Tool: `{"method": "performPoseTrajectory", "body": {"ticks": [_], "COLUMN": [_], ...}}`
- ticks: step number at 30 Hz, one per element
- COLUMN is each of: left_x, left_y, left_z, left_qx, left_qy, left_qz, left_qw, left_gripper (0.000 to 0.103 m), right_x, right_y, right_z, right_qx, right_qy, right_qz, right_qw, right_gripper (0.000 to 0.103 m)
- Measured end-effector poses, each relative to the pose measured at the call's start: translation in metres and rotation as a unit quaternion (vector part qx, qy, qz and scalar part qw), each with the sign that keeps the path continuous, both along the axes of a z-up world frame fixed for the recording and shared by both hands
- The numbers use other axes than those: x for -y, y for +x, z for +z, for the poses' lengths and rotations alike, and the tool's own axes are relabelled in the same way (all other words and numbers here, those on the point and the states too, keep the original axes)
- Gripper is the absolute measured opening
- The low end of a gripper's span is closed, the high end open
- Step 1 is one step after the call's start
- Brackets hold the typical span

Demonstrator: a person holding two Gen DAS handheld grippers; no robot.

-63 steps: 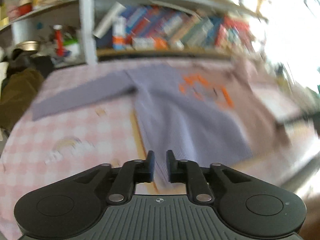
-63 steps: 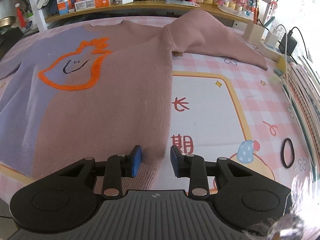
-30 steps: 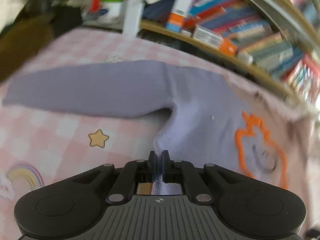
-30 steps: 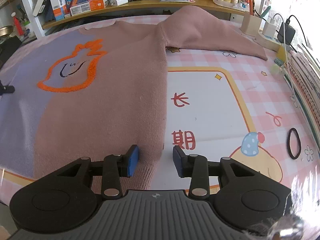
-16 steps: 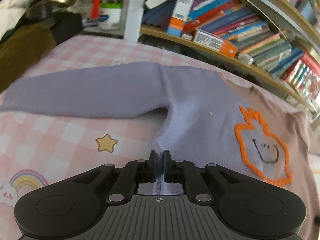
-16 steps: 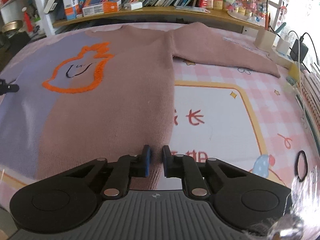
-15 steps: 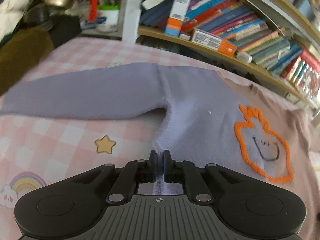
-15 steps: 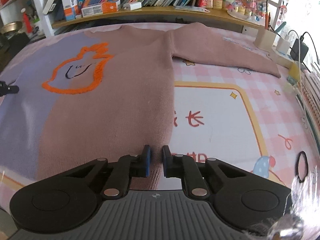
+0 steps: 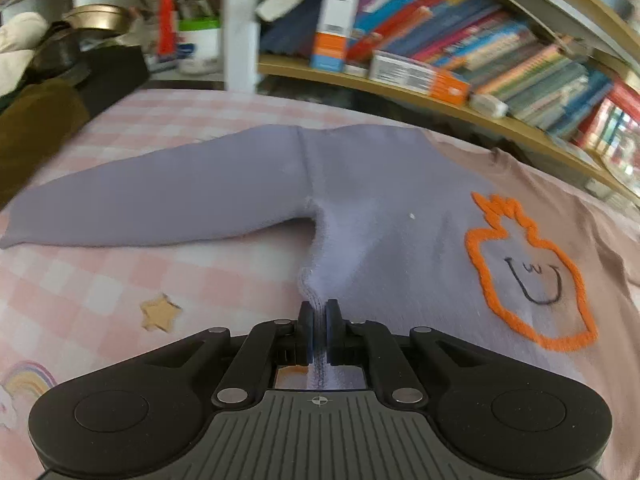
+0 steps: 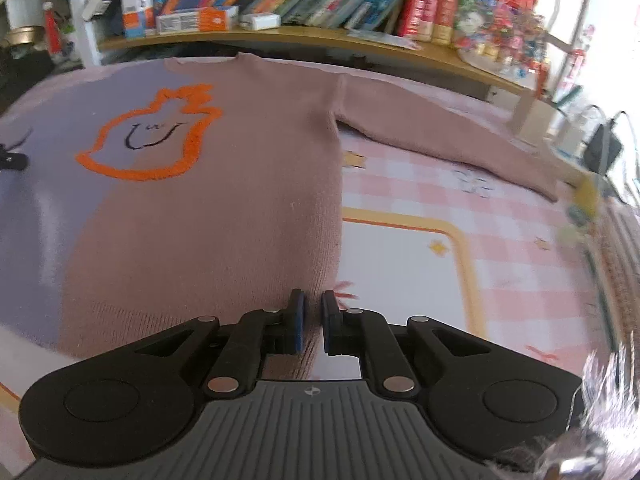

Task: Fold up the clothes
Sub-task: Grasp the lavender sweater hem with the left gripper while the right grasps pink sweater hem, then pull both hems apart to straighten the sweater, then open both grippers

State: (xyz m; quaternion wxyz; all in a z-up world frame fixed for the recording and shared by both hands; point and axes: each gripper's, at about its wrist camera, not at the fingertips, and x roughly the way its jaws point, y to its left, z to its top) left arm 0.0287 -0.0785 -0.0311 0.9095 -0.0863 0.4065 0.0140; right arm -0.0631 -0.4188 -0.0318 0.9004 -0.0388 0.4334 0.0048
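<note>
Knit: one sweater, two sleeves, two hand-held grippers pinching it.

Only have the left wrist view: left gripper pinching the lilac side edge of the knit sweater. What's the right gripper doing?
Observer: The right gripper is closed on the pink-and-lilac knit sweater, at its pink side edge near the hem.
Operator: Pink sleeve folded in yet?
Observer: No. The pink sleeve lies flat, stretched out sideways over the pink checked tablecloth.
</note>
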Motion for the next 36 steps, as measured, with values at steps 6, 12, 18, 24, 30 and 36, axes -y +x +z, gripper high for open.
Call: {"method": "performPoseTrajectory", "body": {"ticks": [6, 12, 18, 24, 30, 36], "left_x": [-0.017, -0.032, -0.033, -0.036, -0.044, -0.047], "left_y": [0.001, 0.017, 0.014, -0.028, -0.078, -0.093], "left_z": [-0.002, -0.003, -0.002, 0.007, 0.004, -0.002], "left_qx": [0.003, 0.005, -0.007, -0.002, -0.004, -0.001], "left_qy": [-0.007, 0.013, 0.020, 0.005, -0.044, -0.065], "left_qz": [0.030, 0.047, 0.053, 0.034, 0.040, 0.053], "left_qw": [0.9995, 0.9988, 0.9983, 0.9994, 0.9982, 0.9965], "left_gripper": [0.006, 0.006, 0.027, 0.033, 0.033, 0.005], "right_x": [-0.002, -0.027, -0.030, -0.025, -0.012, -0.023], "right_y": [-0.021, -0.019, -0.016, -0.020, -0.034, -0.035], "right_z": [0.005, 0.002, 0.003, 0.003, 0.001, 0.001], "right_qx": [-0.037, -0.026, -0.029, -0.031, -0.027, -0.024], "right_qy": [0.053, 0.062, 0.077, 0.087, 0.098, 0.087], "right_qz": [0.039, 0.062, 0.055, 0.041, 0.007, 0.013], "right_qw": [0.997, 0.996, 0.995, 0.995, 0.995, 0.996], "right_gripper": [0.008, 0.008, 0.009, 0.014, 0.017, 0.009]}}
